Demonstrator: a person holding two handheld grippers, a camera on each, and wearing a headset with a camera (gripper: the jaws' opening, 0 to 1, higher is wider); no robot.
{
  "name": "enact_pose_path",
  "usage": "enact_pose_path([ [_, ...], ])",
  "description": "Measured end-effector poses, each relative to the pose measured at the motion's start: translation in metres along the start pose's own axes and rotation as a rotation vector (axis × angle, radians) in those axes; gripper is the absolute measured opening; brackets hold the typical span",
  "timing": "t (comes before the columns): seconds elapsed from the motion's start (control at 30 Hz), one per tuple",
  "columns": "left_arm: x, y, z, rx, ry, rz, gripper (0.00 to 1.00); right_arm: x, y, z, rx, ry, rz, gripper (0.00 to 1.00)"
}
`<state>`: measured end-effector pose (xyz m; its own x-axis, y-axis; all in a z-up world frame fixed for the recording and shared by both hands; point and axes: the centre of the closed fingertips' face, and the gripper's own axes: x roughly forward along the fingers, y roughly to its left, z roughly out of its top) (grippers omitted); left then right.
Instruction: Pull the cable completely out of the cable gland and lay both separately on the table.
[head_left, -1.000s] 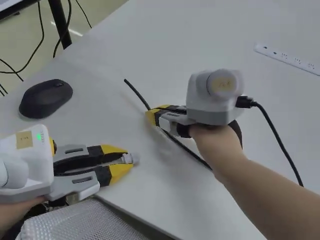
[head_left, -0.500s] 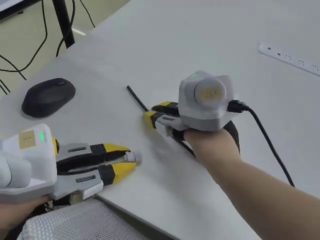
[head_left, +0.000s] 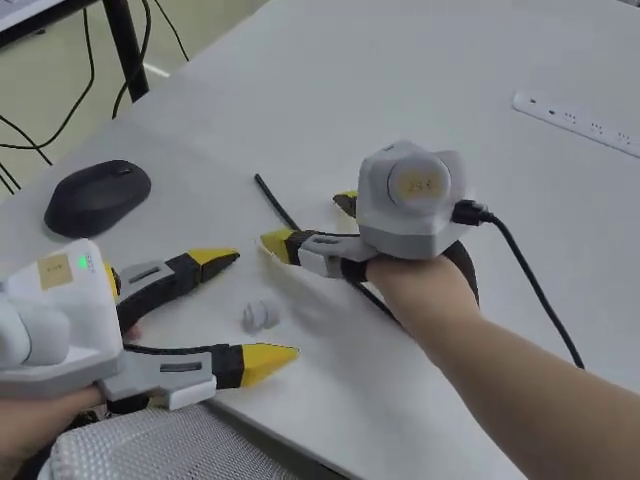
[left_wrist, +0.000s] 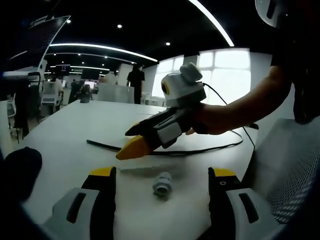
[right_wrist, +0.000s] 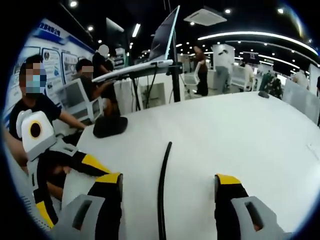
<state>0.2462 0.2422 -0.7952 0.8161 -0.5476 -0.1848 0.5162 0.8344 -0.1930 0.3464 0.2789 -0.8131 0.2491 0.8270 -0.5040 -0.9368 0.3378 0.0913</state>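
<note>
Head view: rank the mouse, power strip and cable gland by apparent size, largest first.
1-2. Mouse and power strip: unsure; the strip is longer but thin, farther away and cut off by the frame edge.
3. Cable gland: clearly smallest.

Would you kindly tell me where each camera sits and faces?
Head view: headset, facing forward and down at the table; left gripper, right gripper and a forearm show.
Left gripper view: on that gripper, facing past its open jaws and the cable gland toward the right gripper.
Right gripper view: on that gripper, facing between its open jaws along the cable.
Shared: all three show the cable.
</note>
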Motion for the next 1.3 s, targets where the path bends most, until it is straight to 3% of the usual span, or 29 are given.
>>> enact_pose_path([
  [0.07,0.001,0.001,0.001,-0.001,-0.001,0.009,0.85,0.0,-0.001,0.004,0.022,-0.024,0.0,0.89],
  [0.13,0.003,0.006,0.009,0.0,-0.037,0.035,0.99,-0.004,-0.002,0.008,0.037,-0.044,-0.002,0.93],
  [0.2,0.002,0.006,0.013,-0.007,-0.042,0.029,1.0,-0.008,-0.005,0.011,0.039,-0.057,-0.015,1.0],
  [0.43,0.007,0.008,0.026,-0.015,-0.028,0.019,1.0,-0.028,-0.015,0.006,0.082,-0.039,-0.021,0.99],
  [0.63,0.012,0.003,0.038,0.004,-0.022,-0.007,1.0,-0.062,-0.035,0.003,0.06,-0.042,-0.09,0.99],
  [0.83,0.024,-0.007,0.052,0.05,0.006,-0.05,1.0,-0.117,-0.071,-0.003,0.058,-0.041,-0.196,0.99],
  [1.0,0.036,-0.017,0.069,0.084,0.018,-0.093,1.0,-0.166,-0.091,-0.01,0.04,-0.034,-0.257,0.99],
  [1.1,0.043,-0.022,0.078,0.105,0.022,-0.109,1.0,-0.201,-0.112,-0.026,-0.032,0.021,-0.362,0.99],
  [1.2,0.05,-0.026,0.085,0.101,0.026,-0.127,1.0,-0.232,-0.123,-0.04,0.036,0.012,-0.396,0.99],
  [1.3,0.057,-0.032,0.092,0.119,0.041,-0.148,1.0,-0.269,-0.135,-0.053,0.04,0.026,-0.457,0.99],
])
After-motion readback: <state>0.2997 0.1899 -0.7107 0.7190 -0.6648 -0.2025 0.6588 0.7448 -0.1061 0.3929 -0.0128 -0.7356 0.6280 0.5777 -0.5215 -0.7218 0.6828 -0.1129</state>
